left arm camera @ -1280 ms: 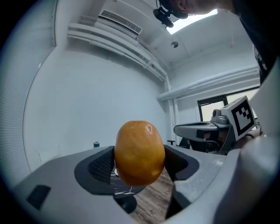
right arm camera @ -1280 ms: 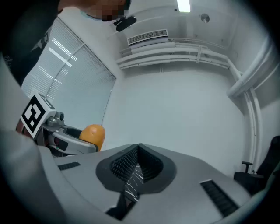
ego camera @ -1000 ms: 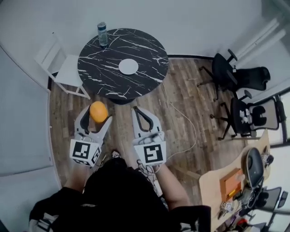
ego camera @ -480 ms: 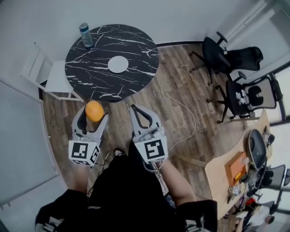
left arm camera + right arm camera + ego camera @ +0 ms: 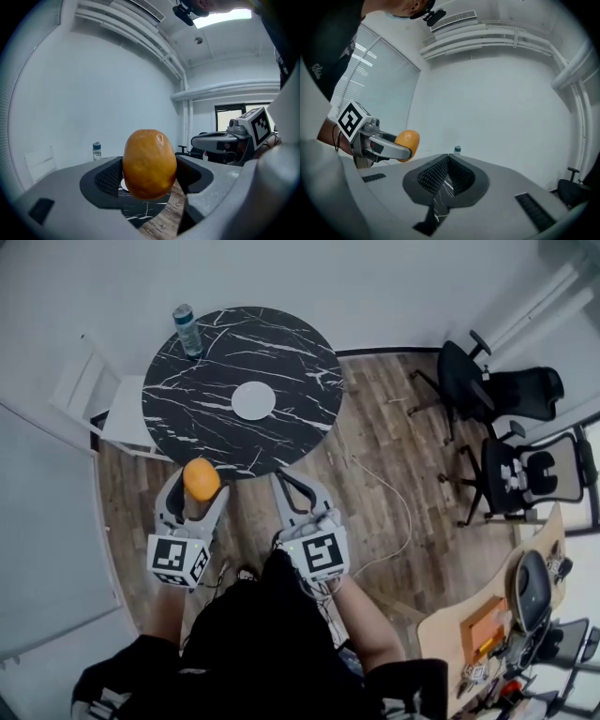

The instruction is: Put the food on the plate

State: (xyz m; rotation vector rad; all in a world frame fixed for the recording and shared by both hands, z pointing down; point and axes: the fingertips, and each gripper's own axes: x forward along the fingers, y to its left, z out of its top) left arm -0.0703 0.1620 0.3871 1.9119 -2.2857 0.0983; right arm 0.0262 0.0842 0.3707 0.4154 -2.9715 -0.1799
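bottle [image 5: 187, 330]: stands at the far left edge of the round counter [image 5: 197, 418].
left claw [image 5: 197, 489]: squeezes the food from both sides and holds it up in the air.
food [image 5: 201, 476]: orange and egg-shaped, tall end up, just at the near edge of the counter.
plate [image 5: 253, 400]: white and bare, in the middle of the counter, ahead of the left claw and a bit to its right.
right claw [image 5: 446, 164]: closed tight on nothing, beside the left claw.

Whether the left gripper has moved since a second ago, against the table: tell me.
Yes. The left gripper, shut on the orange fruit, has neared the marble table; the fruit now reaches its near edge.
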